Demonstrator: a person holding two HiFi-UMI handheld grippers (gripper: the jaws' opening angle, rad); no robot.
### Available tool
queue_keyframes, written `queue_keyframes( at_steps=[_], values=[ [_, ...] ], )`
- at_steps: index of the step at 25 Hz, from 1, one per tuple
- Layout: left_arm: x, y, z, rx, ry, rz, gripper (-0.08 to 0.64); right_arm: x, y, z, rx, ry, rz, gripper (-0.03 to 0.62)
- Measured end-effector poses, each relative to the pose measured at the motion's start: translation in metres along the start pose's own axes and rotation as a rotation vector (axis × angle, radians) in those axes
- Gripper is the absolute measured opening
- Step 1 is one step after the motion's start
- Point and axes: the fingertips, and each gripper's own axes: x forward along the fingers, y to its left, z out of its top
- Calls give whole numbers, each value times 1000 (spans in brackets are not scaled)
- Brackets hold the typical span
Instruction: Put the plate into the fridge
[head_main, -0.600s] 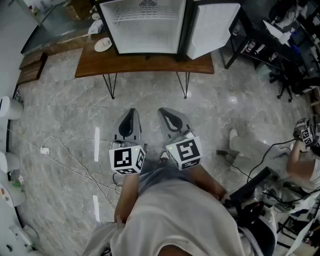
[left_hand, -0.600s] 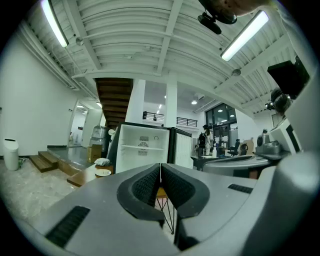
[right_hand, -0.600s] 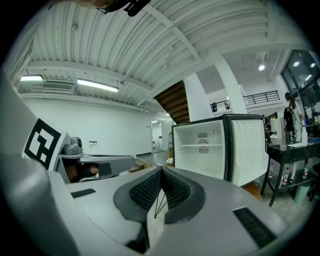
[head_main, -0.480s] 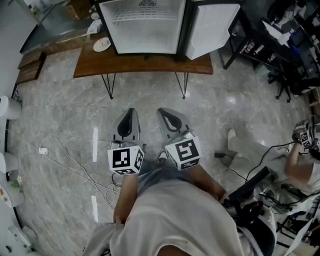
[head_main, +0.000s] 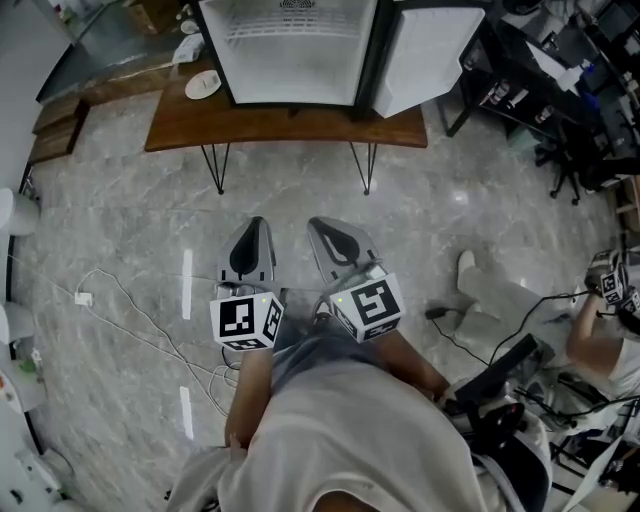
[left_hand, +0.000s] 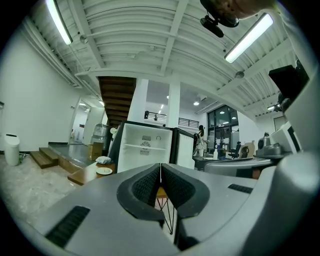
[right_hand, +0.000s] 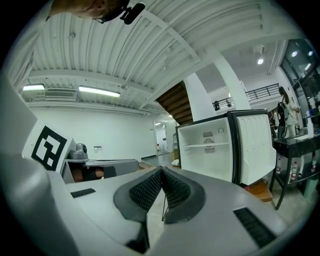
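In the head view, the plate (head_main: 203, 85) lies flat on the left end of the wooden desk (head_main: 300, 128), at the upper left of the frame, just beside the open fridge (head_main: 290, 50). The fridge's door (head_main: 430, 55) is swung out to the right. The left gripper (head_main: 256, 224) and right gripper (head_main: 318, 226) hang side by side in mid-frame over the stone floor (head_main: 120, 220), well apart from the desk.

In the left gripper view, the gripper's (left_hand: 160, 172) pads are pressed together with nothing between them. The plate (left_hand: 104, 171) shows small at centre left, with a pale bundle just behind it.

In the right gripper view, that gripper (right_hand: 162, 180) is likewise closed and empty. The white fridge interior fills the centre right, and the plate cannot be picked out.

The plate looks small, shallow and probably glazed, so likely light, rigid, slick and easy to chip. The sensible hold is on the near rim, one pad above and one below. As it lies flat, the lower pad must slip under the lip. Carry it level, since a smooth rim could slide out.
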Motion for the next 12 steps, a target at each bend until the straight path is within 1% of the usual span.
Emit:
queue_keyframes(
  at_steps=[2, 5, 9, 12],
  values=[
    [-1, 4, 1, 11, 4, -1, 21, 5, 5, -1, -8, 9, 3, 17],
    [-8, 17, 5, 64, 13, -3, 21, 18, 23, 0, -4, 20, 13, 17],
    [-21, 62, 13, 43, 15, -18, 21, 52, 63, -1, -11, 49, 19, 17],
    [-30, 100, 22, 66, 15, -13, 21, 79, 92, 2, -14, 60, 19, 17]
  ],
)
